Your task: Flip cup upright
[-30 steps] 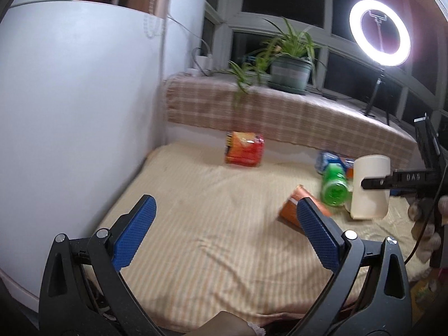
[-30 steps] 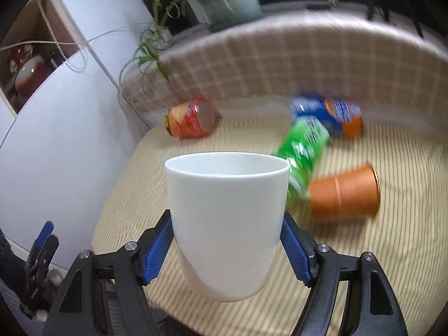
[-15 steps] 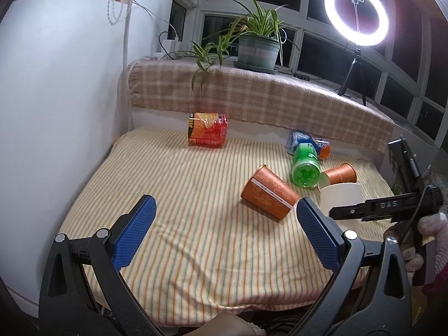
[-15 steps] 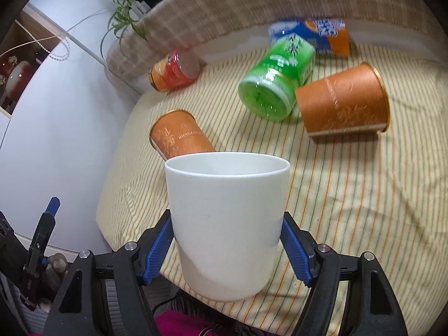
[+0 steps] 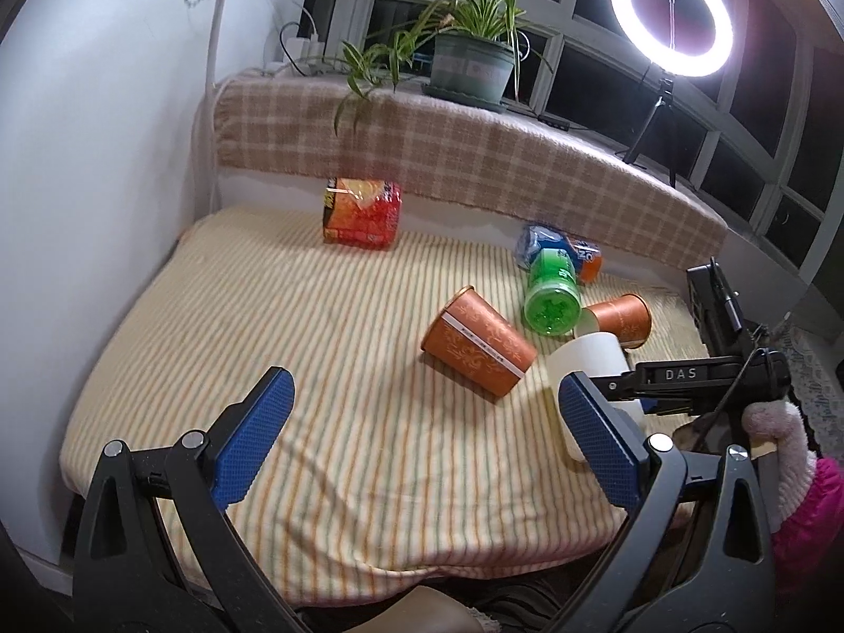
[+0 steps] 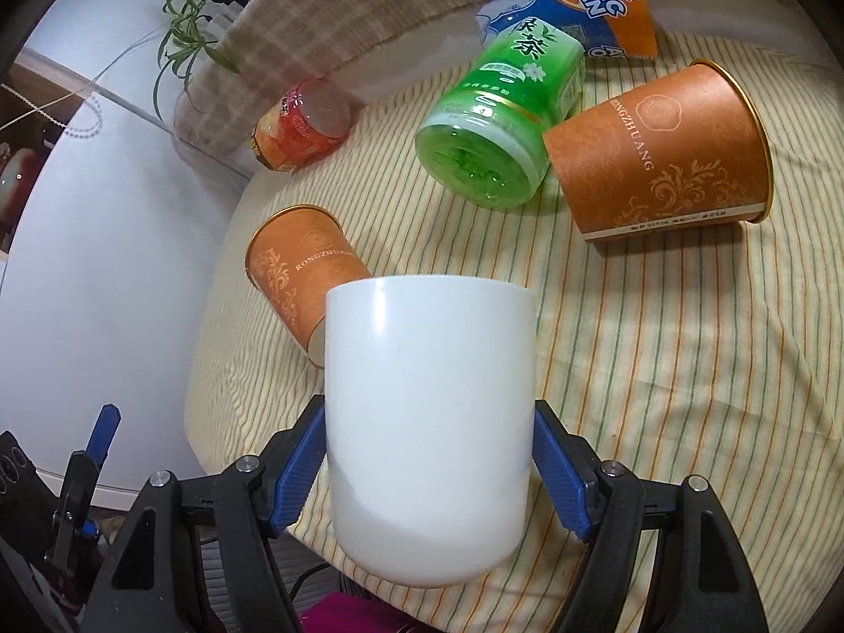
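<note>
My right gripper is shut on a white cup, held upright with its mouth up, above the front right part of the striped cloth. The cup also shows in the left wrist view, with the right gripper across it. My left gripper is open and empty over the cloth's front edge. Two orange paper cups lie on their sides: one in the middle, one at the right.
A green bottle, a blue-orange packet and a red bottle lie on the striped cloth. A white wall is at the left. A checked ledge holds a potted plant. A ring light stands at the back right.
My right gripper has lowered the white cup toward the cloth, upright throughout. The left gripper has pulled back and tilted, still open.
</note>
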The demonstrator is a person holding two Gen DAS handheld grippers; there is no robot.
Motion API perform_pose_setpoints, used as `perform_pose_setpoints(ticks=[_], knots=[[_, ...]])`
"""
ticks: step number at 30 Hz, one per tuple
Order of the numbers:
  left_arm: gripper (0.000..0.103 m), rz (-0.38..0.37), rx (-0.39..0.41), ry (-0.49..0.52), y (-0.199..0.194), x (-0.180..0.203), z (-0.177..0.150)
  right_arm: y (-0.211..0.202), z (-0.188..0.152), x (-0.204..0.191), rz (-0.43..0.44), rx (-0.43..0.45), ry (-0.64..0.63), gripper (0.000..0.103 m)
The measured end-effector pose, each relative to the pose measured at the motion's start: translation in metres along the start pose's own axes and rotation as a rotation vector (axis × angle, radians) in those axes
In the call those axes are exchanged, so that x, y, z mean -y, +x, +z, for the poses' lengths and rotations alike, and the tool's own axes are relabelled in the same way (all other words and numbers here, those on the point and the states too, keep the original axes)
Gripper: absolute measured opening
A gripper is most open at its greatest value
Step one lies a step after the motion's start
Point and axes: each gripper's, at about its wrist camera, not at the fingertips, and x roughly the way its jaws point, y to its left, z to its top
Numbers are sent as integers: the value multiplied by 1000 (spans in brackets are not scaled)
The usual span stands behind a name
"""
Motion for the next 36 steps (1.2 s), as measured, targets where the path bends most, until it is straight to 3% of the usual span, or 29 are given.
perform_pose_setpoints(ticks=[3,9,15,20,24,28,36], knots=[[102,-22,-21,-9,6,2,1,-5,-1,-2,7,22,-13,85],[102,-101,-90,-41,21,10,5,-33,-15,-5,-34,109,-57,85],[102,-255,-244,-122,55,28,8,-72,-50,0,-118,221,-75,86],[102,-334,-356,-185,88,47,8,-97,-79,17,-176,283,-60,86],[95,-355,-431,-252,115,54,7,-114,-99,31,-221,322,-37,86],[95,-393,-504,-314,138,60,3,-128,-109,41,-230,348,1,86],[86,-411,-575,-362,171,72,2,-137,-117,51,-239,368,25,86]])
